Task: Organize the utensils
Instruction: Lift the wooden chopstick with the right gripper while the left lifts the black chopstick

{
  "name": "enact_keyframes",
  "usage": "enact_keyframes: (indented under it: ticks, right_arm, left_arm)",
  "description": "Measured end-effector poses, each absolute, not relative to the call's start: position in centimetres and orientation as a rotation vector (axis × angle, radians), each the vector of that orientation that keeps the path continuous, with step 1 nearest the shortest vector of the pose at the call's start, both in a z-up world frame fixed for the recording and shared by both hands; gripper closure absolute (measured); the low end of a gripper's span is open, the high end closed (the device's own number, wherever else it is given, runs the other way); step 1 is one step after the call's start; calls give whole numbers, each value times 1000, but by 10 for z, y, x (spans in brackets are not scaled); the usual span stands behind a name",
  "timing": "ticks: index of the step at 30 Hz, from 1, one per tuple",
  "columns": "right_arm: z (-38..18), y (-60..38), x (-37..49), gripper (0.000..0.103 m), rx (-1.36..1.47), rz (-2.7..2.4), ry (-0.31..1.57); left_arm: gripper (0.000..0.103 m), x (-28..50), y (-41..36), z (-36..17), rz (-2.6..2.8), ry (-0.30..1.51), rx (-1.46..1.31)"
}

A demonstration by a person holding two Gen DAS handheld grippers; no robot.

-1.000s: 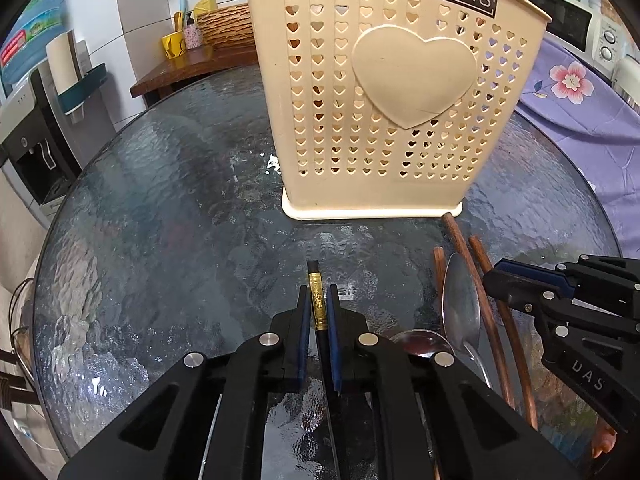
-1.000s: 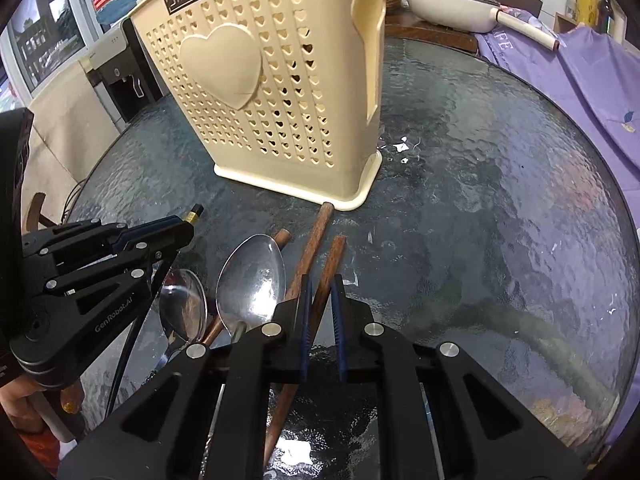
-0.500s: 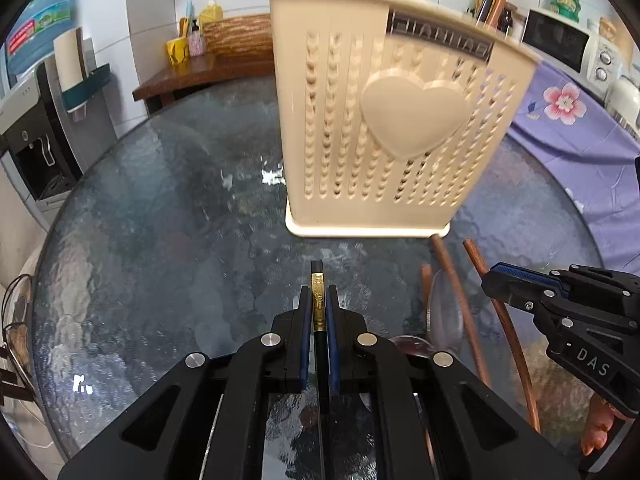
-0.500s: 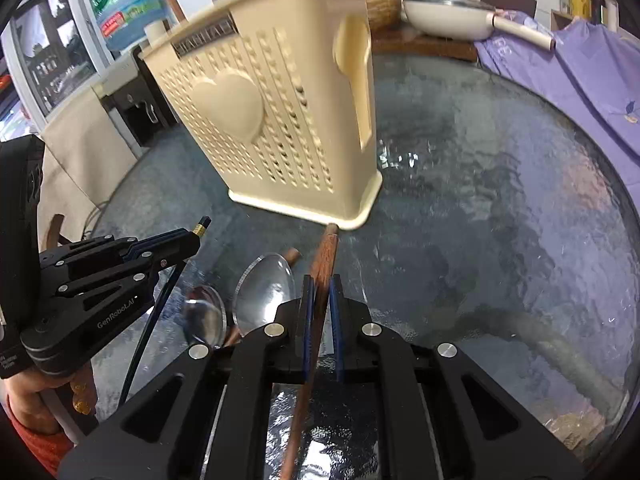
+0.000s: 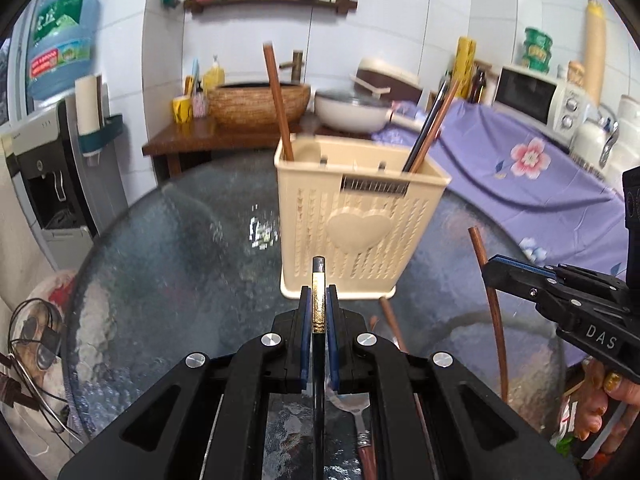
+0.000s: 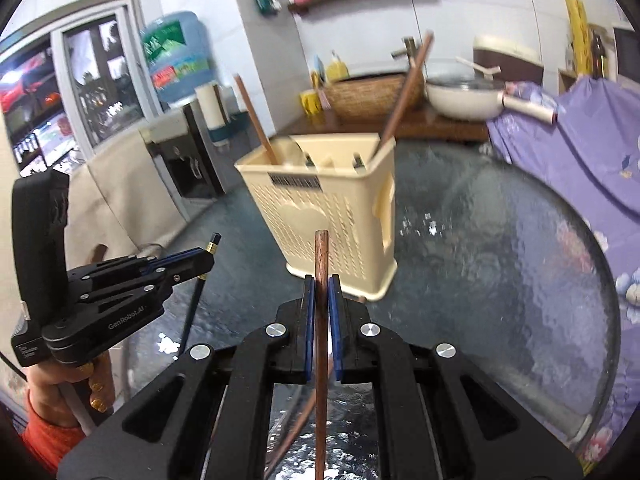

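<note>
Left gripper (image 5: 319,312): closed on a black chopstick (image 5: 319,364), blue pads pinching it just below its gold band, the dark tip poking out past the fingertips. Shaft running back between the fingers toward the camera. Seen from the right wrist, left gripper (image 6: 202,260) raised off the table, the black chopstick (image 6: 196,300) angling down and away under it, gold-banded tip up.

Right gripper (image 6: 321,304): clamped on a brown wooden chopstick (image 6: 321,360), pads tight against both sides, the blunt end standing above the fingertips. From the left wrist, right gripper (image 5: 494,272) gripping the same brown wooden chopstick (image 5: 490,304) near its top, the rest hanging down toward the glass.

Cream utensil holder (image 5: 356,224) upright on the round glass table (image 5: 168,264), straight ahead of both grippers and apart from both, heart on the near face. Already inside: one brown chopstick (image 5: 277,100) leaning at the left end, and a dark and a brown one (image 5: 430,128) leaning together at the right end. Same cream utensil holder (image 6: 328,212) from the right wrist, just left of centre beyond the held tip.

On the glass below the left fingers: a spoon (image 5: 360,416) partly hidden by the gripper body, and another brown stick (image 5: 390,324) lying near the holder's base. Much of the scene blurred.
</note>
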State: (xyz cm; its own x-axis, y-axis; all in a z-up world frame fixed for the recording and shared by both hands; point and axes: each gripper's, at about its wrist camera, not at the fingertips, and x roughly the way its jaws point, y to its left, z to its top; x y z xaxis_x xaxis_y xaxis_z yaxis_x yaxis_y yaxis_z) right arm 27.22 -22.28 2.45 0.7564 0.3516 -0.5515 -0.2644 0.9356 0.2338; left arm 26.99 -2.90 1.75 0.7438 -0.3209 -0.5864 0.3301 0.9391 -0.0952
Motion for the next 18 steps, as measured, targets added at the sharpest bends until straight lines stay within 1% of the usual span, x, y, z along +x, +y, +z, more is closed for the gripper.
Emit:
enact_keyframes:
  ticks: [5, 18]
  right_arm:
    - [49, -228, 254, 95, 142, 375, 567]
    - [76, -229, 229, 95, 116, 406, 499]
  left_arm:
    - [96, 254, -24, 38, -379, 586, 4]
    - [96, 233, -19, 64, -402, 524, 5]
